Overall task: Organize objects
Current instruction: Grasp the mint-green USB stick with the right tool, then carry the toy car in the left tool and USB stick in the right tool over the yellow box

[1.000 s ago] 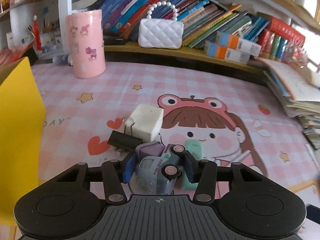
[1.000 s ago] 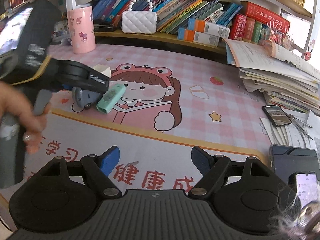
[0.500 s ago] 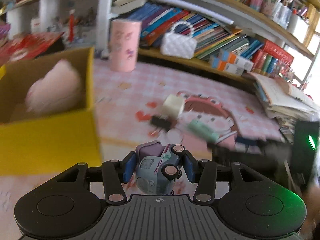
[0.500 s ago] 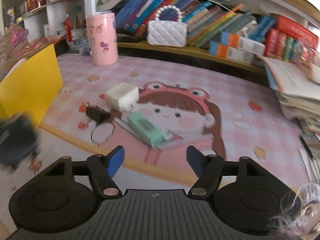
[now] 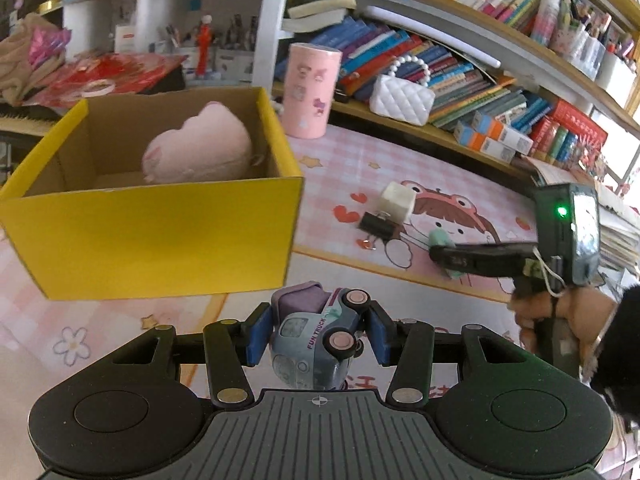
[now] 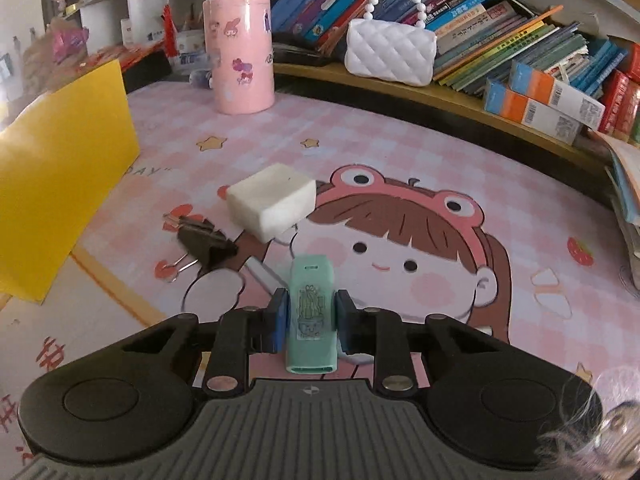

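Note:
My left gripper is shut on a blue-grey toy truck and holds it in the air, in front of the yellow cardboard box. A pink plush toy lies inside the box. My right gripper is shut on a mint green case that lies on the pink mat; it also shows in the left wrist view. A white block and a black binder clip lie on the mat just beyond it.
A pink cylinder stands at the back of the mat. A white quilted purse and rows of books fill the shelf behind. The yellow box stands at the left in the right wrist view.
My left gripper lifted the toy truck off the mat and swung left toward the yellow box. My right gripper moved forward and closed on the mint green case.

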